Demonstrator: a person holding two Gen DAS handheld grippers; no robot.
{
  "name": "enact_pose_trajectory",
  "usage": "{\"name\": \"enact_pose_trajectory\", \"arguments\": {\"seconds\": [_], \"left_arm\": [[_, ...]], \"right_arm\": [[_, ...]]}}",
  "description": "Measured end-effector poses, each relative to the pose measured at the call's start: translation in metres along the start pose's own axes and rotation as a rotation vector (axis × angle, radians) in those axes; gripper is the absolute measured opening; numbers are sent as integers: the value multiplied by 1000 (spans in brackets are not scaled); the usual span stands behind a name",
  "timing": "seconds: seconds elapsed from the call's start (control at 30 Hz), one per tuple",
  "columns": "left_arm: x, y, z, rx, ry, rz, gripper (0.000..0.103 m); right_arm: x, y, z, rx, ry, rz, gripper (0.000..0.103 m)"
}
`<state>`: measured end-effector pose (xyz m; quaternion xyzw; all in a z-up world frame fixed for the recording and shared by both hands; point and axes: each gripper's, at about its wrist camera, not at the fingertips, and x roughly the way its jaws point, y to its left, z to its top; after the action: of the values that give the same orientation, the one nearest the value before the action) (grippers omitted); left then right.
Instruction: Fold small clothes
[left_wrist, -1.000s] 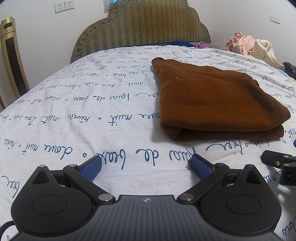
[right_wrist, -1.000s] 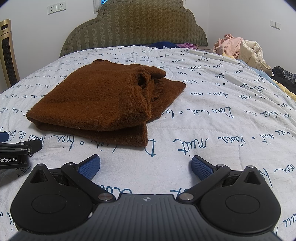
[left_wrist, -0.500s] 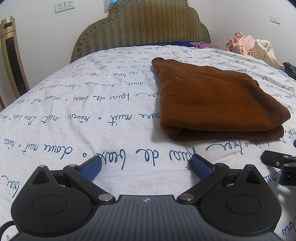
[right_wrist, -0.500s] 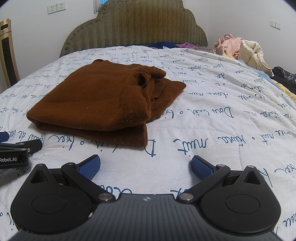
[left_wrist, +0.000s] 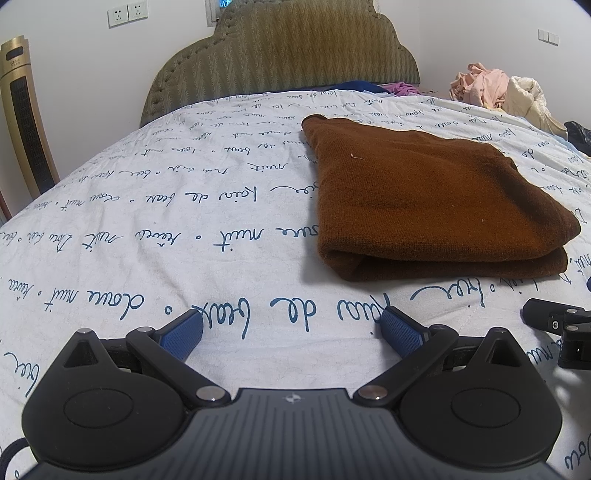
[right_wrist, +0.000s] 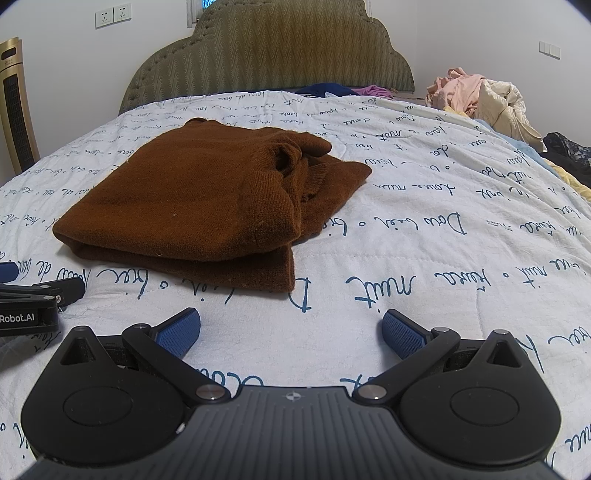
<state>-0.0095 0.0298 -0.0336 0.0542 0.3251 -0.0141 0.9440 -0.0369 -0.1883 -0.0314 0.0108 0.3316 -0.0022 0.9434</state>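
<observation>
Brown sweater (left_wrist: 436, 206): folded flat on the bed (left_wrist: 166, 229), well short of the headboard (left_wrist: 280, 55). Left tongs (left_wrist: 291, 326): spread apart, empty, low over the bed; sweater ahead and to the right. Right tongs (right_wrist: 291, 326): spread apart, empty; sweater (right_wrist: 207, 206) ahead and to the left. Long axis toward the headboard, folded edge nearest both tongs. Neither tongs clearly nearer; sweater between the two.

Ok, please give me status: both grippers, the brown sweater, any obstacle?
Left gripper open, empty, low over bedspread. Right gripper open, empty. Brown sweater folded on bed, not touched by either gripper. Nothing between grippers and sweater.
</observation>
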Motion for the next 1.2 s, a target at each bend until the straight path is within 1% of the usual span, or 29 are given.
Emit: {"name": "enact_pose_trajectory", "arguments": {"seconds": [0.37, 0.57, 0.7, 0.8, 0.83, 0.9, 0.97, 1.03, 1.1, 1.2], "left_arm": [[-2, -1, 1, -2, 7, 3, 103], [-1, 3, 9, 70, 45, -47, 103], [-4, 6, 10, 35, 52, -45, 103], [-9, -2, 13, 103, 31, -31, 103], [-11, -5, 15, 123, 22, -16, 103], [-15, -8, 17, 144, 9, 0, 103], [-18, -8, 19, 146, 0, -15, 103], [-21, -3, 22, 118, 0, -49, 103], [-26, 5, 25, 69, -11, -80, 103], [-31, 18, 30, 6, -29, -66, 103]], "right_arm": [[1, 1, 1, -11, 1, -8, 103], [-1, 2, 2, -17, -1, -9, 103], [-13, -1, 3, 8, -21, -8, 103], [-27, -10, 8, 35, -58, -4, 103], [-30, -13, 10, 22, -62, -17, 103], [-35, -21, 15, -17, -76, -70, 103], [-36, -32, 18, -47, -82, -129, 103], [-33, -49, 22, -44, -71, -182, 103], [-31, -70, 25, -21, -65, -211, 103], [-24, -106, 34, 16, -60, -263, 103]]}}
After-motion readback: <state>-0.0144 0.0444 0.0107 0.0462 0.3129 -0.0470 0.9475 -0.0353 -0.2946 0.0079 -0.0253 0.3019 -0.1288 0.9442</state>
